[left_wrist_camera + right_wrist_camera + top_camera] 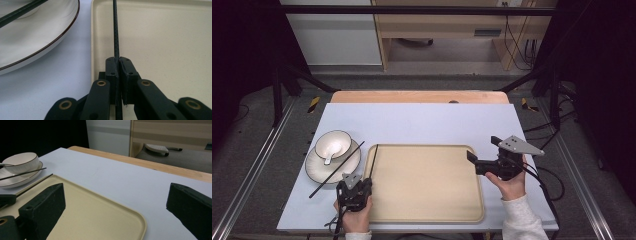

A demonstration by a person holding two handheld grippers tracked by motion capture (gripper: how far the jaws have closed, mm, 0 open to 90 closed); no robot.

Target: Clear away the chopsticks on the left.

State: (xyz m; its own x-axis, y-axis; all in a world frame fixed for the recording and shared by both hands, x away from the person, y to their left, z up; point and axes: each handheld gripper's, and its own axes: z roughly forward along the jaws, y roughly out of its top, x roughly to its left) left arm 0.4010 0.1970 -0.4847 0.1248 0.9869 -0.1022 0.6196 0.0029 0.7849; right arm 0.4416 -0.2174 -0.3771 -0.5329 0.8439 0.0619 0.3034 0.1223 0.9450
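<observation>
The chopstick (115, 27) pinched in the left claw (119, 60) is a thin, stiff black rod, probably light and rather slick, so it could swivel or slide in the grip. The jaws are pressed together on it near its lower end, and the long free part runs up along the left rim of the tray (427, 212). A hold nearer the middle would likely steady it better. It appears to sit just inside or over that rim, though I cannot tell whether it touches.

A second chopstick (337, 169) lies slantwise left of the tray, across the plate (314, 172), its lower tip beyond the plate's edge. That makes two chopsticks. On the plate stands one bowl (333, 143) with one spoon (329, 154) in it; both look like breakable ceramic.

There is one tray, bare inside, on the pale worktop (422, 122). At the tray's right edge the right claw (473, 161) hovers with its jaws spread wide, holding nothing.
</observation>
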